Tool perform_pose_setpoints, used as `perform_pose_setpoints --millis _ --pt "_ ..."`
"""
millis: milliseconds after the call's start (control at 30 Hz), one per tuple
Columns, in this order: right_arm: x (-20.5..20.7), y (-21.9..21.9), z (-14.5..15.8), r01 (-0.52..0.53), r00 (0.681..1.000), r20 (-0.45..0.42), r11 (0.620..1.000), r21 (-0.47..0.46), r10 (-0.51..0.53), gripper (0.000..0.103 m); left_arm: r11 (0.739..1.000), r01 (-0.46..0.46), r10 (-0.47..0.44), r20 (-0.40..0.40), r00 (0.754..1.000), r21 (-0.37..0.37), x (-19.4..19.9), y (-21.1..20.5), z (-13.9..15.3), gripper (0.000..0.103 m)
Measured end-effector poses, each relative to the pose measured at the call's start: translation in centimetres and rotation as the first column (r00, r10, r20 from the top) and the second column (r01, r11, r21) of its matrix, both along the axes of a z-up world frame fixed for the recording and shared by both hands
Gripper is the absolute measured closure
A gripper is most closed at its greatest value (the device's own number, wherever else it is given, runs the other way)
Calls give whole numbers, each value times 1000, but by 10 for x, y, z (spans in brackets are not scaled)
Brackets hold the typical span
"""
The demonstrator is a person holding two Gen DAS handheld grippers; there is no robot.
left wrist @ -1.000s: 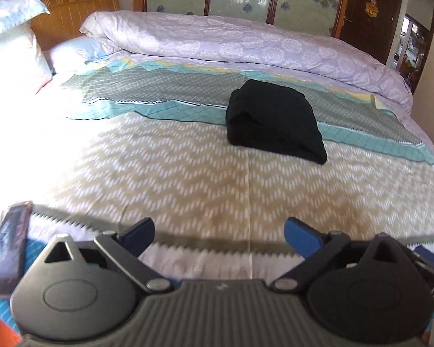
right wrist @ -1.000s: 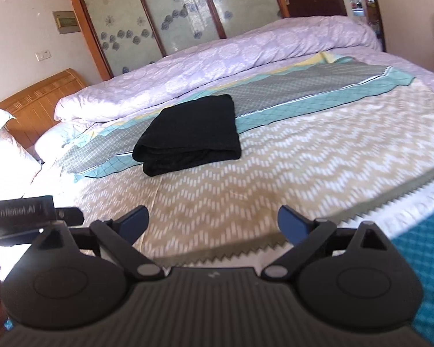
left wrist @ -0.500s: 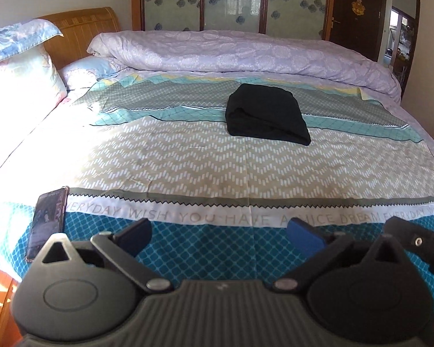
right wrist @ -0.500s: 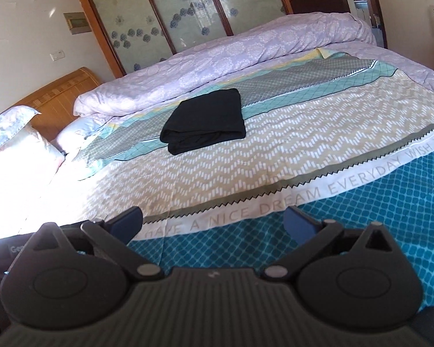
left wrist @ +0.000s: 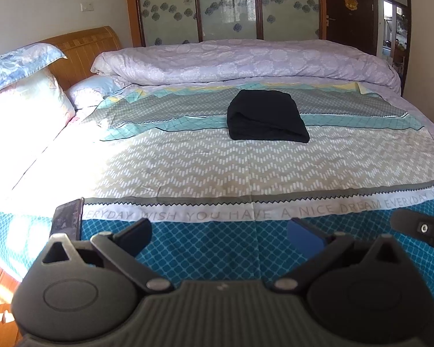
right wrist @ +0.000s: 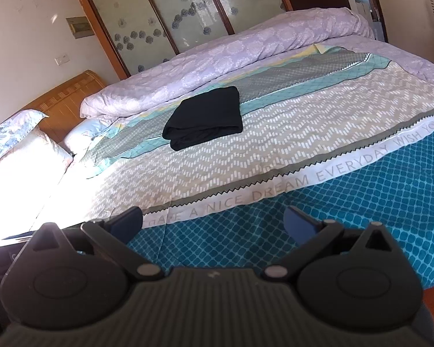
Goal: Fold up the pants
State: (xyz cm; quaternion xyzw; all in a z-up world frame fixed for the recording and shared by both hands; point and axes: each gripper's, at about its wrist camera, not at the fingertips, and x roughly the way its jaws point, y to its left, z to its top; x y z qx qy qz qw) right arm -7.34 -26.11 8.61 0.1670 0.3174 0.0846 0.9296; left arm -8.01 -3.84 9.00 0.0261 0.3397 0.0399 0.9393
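Left wrist view: left claw (left wrist: 219, 231) at the bottom of the frame, spread wide, blue pads gripping nothing, above the teal lattice band of the bedspread (left wrist: 188, 173). Black pants (left wrist: 264, 118) folded into a thick soft rectangle at upper centre, lying flat on the grey and aqua stripes, well apart from the claw. Dark phone (left wrist: 66, 219) flat at lower left beside the printed white strip. Part of the other tool (left wrist: 419, 228) poking in at the right edge. Rolled lilac quilt (left wrist: 246, 60) across the top, floral pillows (left wrist: 23, 86) and a ribbed wooden headboard (left wrist: 86, 46) at upper left.

Right wrist view: right claw (right wrist: 214, 222) at the bottom, likewise spread wide and empty. Pants (right wrist: 205, 115) left of centre, layered folds showing along the near edge. No phone here; instead more of the frosted, flower-printed wardrobe doors (right wrist: 188, 14) along the top and glaring sunlight washing out the left side.
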Motion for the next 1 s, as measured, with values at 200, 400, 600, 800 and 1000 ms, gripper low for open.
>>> perform_pose_setpoints --millis 200,400,600,800,1000 --pt "5 -3 -9 -5 1000 -20 1000 20 5 0 996 -60 59 23 998 64 7 -1 -4 0" --pt "8 -4 -13 -17 999 -28 1000 10 18 0 992 -89 86 32 996 84 14 3 -8 0" --pt "5 -9 -9 -1 1000 -10 999 32 2 0 993 -80 78 28 997 84 15 6 -10 0" --pt "5 -9 -7 -4 1000 -11 999 35 4 0 992 -82 79 32 996 96 15 9 -11 0" --pt "5 -8 -7 -7 1000 -15 999 36 7 0 989 -100 96 46 994 104 15 12 -9 0"
